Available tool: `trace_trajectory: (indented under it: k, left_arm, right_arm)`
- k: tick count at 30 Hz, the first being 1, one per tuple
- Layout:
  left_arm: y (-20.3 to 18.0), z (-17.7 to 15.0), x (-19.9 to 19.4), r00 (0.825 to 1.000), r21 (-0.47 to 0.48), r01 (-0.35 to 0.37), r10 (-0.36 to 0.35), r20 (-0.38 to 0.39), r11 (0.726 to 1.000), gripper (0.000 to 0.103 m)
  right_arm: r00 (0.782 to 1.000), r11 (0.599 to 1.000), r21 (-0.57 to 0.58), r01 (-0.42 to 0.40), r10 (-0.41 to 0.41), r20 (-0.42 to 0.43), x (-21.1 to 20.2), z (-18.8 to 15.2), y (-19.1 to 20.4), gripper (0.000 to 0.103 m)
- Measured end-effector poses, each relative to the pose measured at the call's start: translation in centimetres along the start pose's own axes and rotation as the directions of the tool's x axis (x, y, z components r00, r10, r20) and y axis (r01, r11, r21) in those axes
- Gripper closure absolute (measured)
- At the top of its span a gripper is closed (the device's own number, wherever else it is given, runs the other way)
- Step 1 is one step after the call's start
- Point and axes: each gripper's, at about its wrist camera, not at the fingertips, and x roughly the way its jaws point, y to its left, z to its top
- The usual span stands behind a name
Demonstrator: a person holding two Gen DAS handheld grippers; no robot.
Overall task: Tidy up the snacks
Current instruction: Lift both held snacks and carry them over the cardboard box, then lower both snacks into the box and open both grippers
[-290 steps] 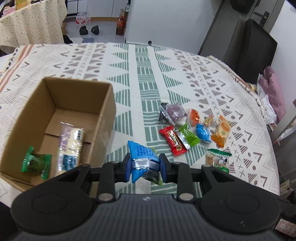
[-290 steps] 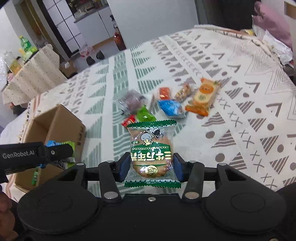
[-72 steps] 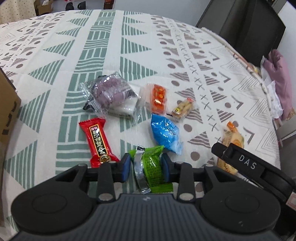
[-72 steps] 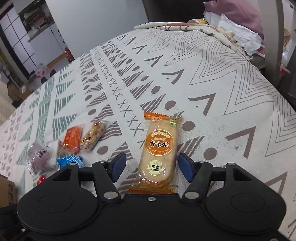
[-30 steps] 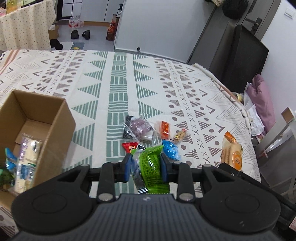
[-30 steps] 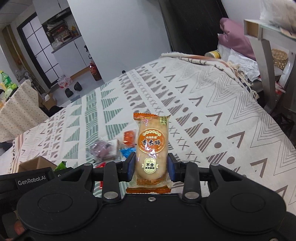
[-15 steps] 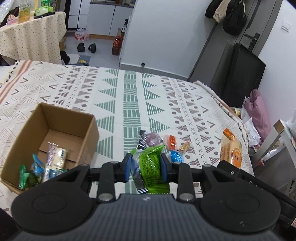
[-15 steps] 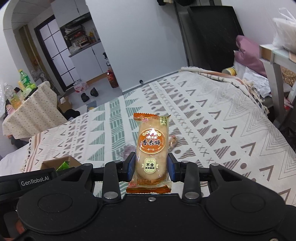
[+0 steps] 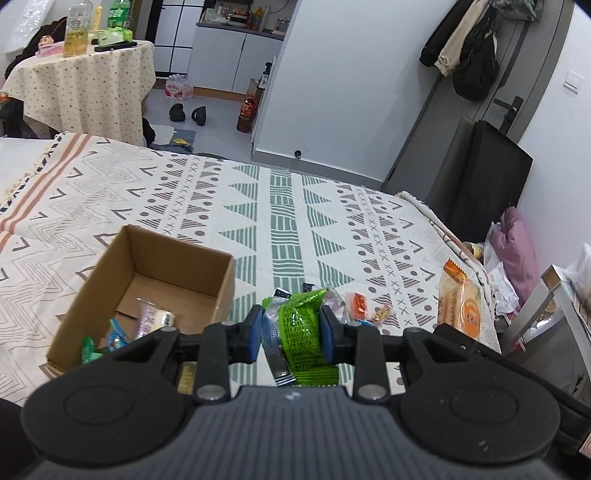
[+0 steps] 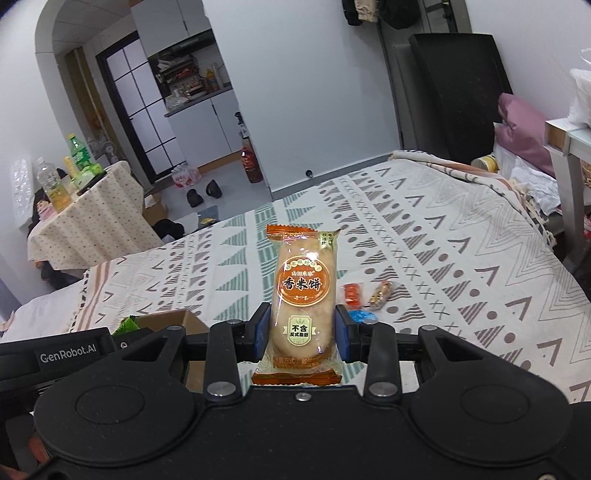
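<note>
A big patterned cloth (image 9: 184, 206) is covering the bed. A small table (image 9: 85, 85) with a dotted cloth is standing far back on the left, and bottles (image 9: 79, 31) are standing on it. Two black shoes (image 9: 188, 112) are lying on the floor near a red bottle (image 9: 246, 110). Coats (image 9: 461, 48) are hanging on the wall by a grey door (image 9: 517, 85). A pink pillow (image 9: 517, 243) is lying on the right.

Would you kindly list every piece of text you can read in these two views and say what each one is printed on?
"香米饼": orange rice cracker packet in the right tongs.
"不含": green badge on that packet; the line beneath is too small.
"GenRobot.AI": side of the left tongs' body.
Green snack packet, box contents: print too blurred.
</note>
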Motion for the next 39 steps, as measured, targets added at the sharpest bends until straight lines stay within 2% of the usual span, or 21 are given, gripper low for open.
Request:
trace_trajectory:
  k: [24,39]
  left_arm:
    - [8.9,1.4,-2.5,0.997,-0.137,-0.059,0.066,0.046,0.989,0.072]
    - [14.0,2.6,0.7,0.995,-0.240,-0.099,0.100,-0.011,0.966,0.072]
  right_arm:
    - [0.994,0.991,-0.092,-0.101,0.098,-0.043,2.0,-1.7,7.3,0.068]
    - [0.981,0.984,-0.100,-0.148,0.133,-0.143,6.3,-2.9,10.9,0.068]
